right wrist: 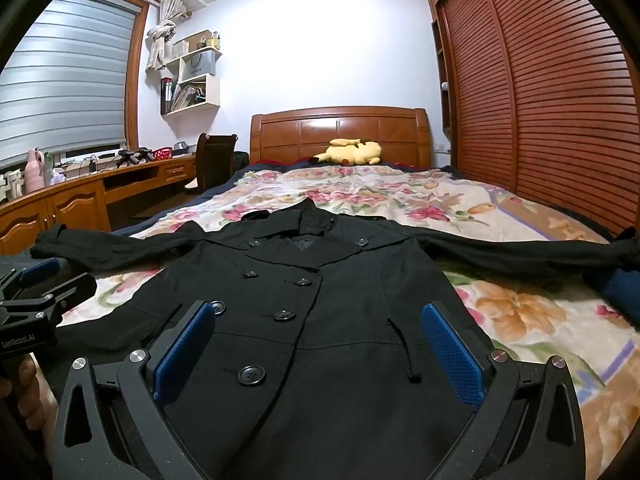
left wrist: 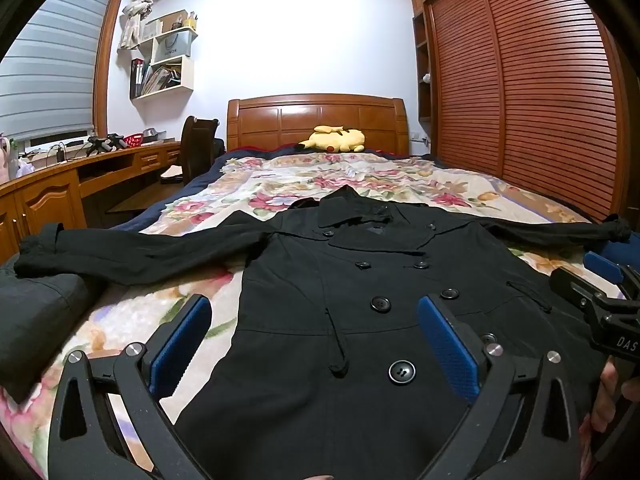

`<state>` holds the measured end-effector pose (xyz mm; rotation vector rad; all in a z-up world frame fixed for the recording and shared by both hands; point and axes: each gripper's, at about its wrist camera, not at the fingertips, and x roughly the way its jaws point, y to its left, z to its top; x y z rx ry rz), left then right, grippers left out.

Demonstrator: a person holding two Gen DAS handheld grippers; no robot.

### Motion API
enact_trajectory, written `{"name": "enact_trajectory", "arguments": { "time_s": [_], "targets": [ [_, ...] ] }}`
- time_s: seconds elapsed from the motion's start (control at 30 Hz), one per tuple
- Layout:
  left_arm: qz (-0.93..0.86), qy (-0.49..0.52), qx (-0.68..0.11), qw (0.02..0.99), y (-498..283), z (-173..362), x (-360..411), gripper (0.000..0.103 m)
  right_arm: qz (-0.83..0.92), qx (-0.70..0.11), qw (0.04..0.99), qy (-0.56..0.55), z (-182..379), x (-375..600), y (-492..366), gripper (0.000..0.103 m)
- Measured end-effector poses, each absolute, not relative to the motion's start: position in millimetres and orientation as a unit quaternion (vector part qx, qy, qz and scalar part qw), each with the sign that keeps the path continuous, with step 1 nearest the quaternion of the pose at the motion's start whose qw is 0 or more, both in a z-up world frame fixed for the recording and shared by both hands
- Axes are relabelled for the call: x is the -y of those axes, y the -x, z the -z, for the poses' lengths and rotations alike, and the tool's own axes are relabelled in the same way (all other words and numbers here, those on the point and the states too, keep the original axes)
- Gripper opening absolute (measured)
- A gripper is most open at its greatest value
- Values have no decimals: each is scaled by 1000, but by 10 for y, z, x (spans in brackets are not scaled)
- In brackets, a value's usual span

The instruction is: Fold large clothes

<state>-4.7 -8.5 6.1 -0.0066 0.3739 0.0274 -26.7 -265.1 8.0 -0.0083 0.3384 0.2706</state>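
The left gripper hangs low over the skirt of the coat with its blue pads spread wide and nothing between them; black fabric and one big button show through the gap. The right gripper hovers just beside it, jaws equally wide apart, also holding nothing, and each tool shows at the edge of the other's view (the left one carries a maker's name on its body, seen from the right wrist). A bit of the person's hand is visible gripping the right tool's handle. Beneath both lies the black double-breasted coat, face up and buttoned, its hem toward the grippers and its collar pointing at the headboard. The sleeves are stretched straight out to either side, the left sleeve reaching the bed's edge near a dark folded bundle, the right sleeve ending at a cuff beside something blue. A thin drawstring trails down the coat's right flank. The coat rests on a floral bedspread covering the bed. Farther off, a yellow plush toy lies against the wooden headboard. A slatted wardrobe lines the right wall, while a desk, a chair, wall shelves and a blinded window fill the left.
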Motion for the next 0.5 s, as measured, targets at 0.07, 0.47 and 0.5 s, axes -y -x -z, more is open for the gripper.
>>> {"name": "enact_trajectory", "arguments": {
  "time_s": [0.07, 0.47, 0.5],
  "targets": [
    [-14, 3, -186, 983, 47, -61, 85, 103, -134, -168, 977, 4, -81, 2652, 267, 103],
    [-14, 4, -185, 983, 51, -59, 86, 103, -134, -168, 977, 3, -79, 2654, 265, 103],
    [-14, 3, -185, 983, 49, -54, 86, 103, -135, -169, 976, 3, -79, 2654, 264, 103]
  ]
}}
